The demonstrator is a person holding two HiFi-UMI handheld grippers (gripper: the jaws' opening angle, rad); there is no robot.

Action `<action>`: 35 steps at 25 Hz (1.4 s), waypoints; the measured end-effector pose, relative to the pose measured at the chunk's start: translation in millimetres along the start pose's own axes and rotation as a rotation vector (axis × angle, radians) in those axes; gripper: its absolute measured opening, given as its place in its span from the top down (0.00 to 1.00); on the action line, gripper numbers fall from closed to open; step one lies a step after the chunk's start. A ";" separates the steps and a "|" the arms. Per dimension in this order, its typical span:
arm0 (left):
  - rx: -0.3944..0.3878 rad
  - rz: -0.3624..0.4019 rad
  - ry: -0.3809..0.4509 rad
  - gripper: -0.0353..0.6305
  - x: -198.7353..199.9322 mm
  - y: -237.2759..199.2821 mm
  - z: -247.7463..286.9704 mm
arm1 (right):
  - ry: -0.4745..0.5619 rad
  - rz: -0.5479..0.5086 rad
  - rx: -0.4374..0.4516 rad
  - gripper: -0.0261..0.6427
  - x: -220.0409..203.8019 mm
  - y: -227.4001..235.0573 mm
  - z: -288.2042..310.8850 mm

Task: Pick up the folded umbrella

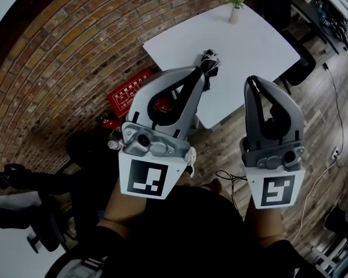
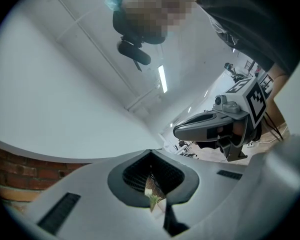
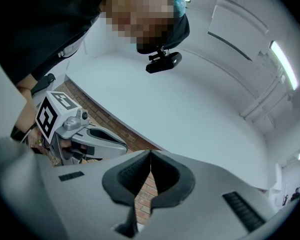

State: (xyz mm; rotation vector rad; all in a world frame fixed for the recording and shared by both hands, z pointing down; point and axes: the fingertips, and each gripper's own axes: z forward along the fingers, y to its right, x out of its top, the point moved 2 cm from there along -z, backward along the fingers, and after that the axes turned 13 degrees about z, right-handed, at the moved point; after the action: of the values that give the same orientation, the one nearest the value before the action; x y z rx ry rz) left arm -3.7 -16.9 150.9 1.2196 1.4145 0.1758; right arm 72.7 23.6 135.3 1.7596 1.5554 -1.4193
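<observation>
Red box sits low against the brick wall, left of the white table. Left gripper: jaws pressed together, nothing between them. The folded umbrella, dark, lies on the table near its front edge; in the head view it shows just past the left gripper's tip, and neither tool holds it. Vase of flowers stands at the far edge. Right gripper: jaws pressed together, empty.

- left gripper: jaws together at the tips, nothing gripped
- right gripper at right, tips pointing left
- brick wall lower left
- ceiling light above
</observation>
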 end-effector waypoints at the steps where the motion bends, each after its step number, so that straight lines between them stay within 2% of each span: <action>1: -0.003 -0.001 0.003 0.93 -5.4 -3.5 4.5 | -0.001 -0.003 -0.004 0.92 -3.3 2.5 6.3; 11: -0.037 -0.022 0.042 0.93 -46.4 -28.5 42.5 | -0.021 -0.037 -0.048 0.92 -28.5 22.6 51.4; 20: -0.062 -0.060 0.059 0.93 -70.7 -38.3 55.3 | -0.047 -0.062 -0.081 0.92 -41.3 28.0 71.8; 31: -0.085 -0.098 0.053 0.93 -91.8 -36.4 63.5 | -0.078 -0.068 -0.112 0.92 -68.8 30.7 62.6; 35: -0.087 -0.105 0.046 0.93 -94.1 -33.7 66.3 | -0.096 -0.089 -0.087 0.92 -80.9 33.7 56.7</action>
State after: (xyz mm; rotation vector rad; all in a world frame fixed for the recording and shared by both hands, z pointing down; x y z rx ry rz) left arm 7.3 -135.2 168.0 1.0733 1.4919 0.1924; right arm 90.0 -73.0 170.9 1.5670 1.6362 -1.4332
